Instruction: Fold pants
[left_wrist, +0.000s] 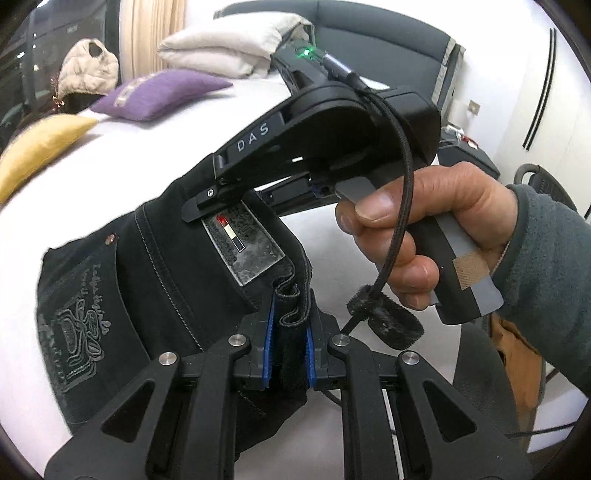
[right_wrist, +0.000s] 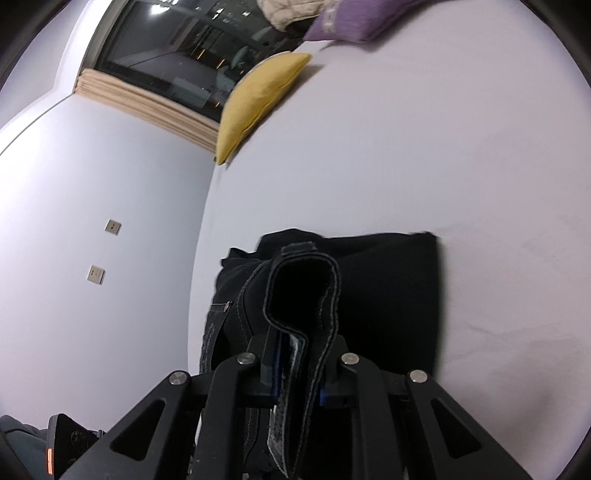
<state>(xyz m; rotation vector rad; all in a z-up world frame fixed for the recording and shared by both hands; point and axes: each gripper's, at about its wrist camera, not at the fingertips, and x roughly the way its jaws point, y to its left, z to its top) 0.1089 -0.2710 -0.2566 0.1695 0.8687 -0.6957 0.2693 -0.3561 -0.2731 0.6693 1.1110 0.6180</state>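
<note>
Both grippers, left gripper (left_wrist: 289, 354) and right gripper (right_wrist: 297, 373), pinch the black denim pants (right_wrist: 388, 288) waistband; folded legs lie ahead on white bed (right_wrist: 443, 147).

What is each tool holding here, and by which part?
Both hold the black pants. The left tool is clamped on a bunched, stitched edge near the leather waist patch. The right tool is clamped on the stitched waistband.

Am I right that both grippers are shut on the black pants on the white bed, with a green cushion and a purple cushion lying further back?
Nearly: the cushion is yellow, not green, as the left wrist view shows. The rest holds: the left gripper and right gripper are both shut on the pants over the bed, with the purple cushion further back.
</note>
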